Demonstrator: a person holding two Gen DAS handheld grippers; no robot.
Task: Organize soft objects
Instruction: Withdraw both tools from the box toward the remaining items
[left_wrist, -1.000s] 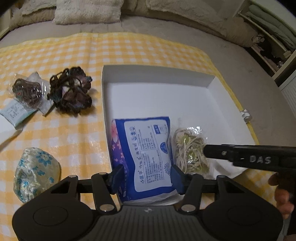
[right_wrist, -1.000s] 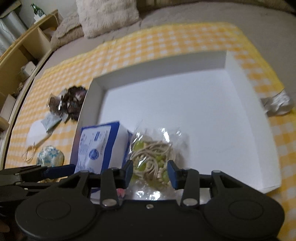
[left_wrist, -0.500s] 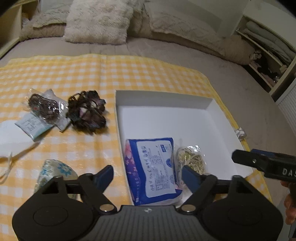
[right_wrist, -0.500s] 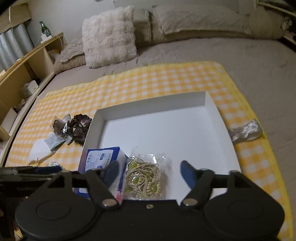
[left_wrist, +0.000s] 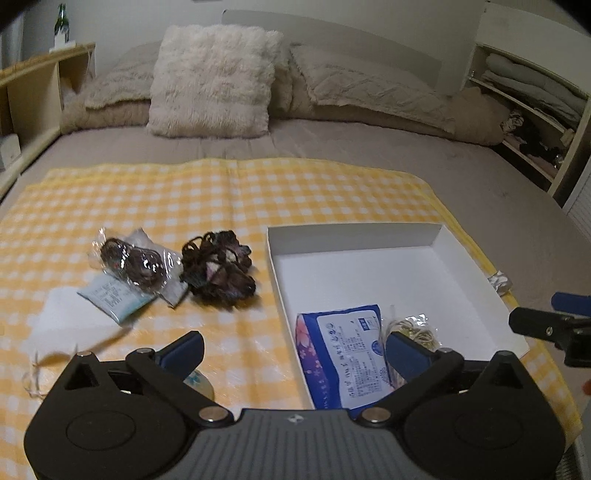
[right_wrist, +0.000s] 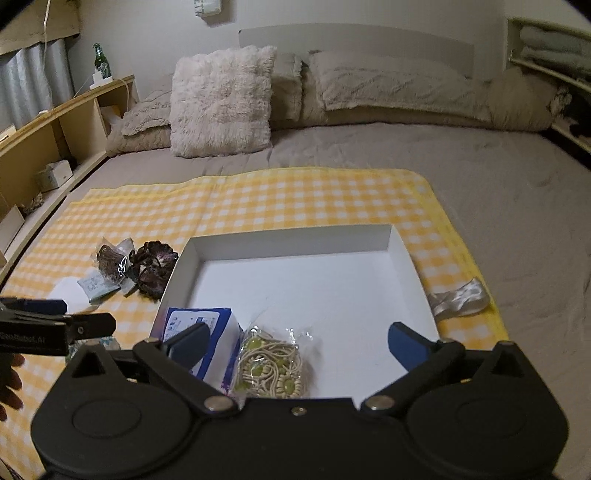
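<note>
Bedroom setup: a grey bed (right_wrist: 461, 177) with a fluffy pillow (right_wrist: 221, 103) by the headboard and a yellow checked cloth (left_wrist: 229, 199) spread over the mattress. On the cloth sits a shallow white box (right_wrist: 295, 242). Inside it, in the near left corner, a blue tissue pack (left_wrist: 347, 354) lies right beside a clear bag of beige hair ties (right_wrist: 271, 365).

Outside the box, to its left, are a dark scrunchie bundle (left_wrist: 218, 267), a bagged dark hair-tie set (left_wrist: 133, 262) and a small pale sachet (left_wrist: 110, 297), all close together.

Both tools have just been opening up. The left gripper (left_wrist: 291, 350) is spread wide with nothing gripped, tissue pack below it. The right gripper (right_wrist: 295, 343) is also wide apart and empty, hovering over the hair-tie bag.
</note>
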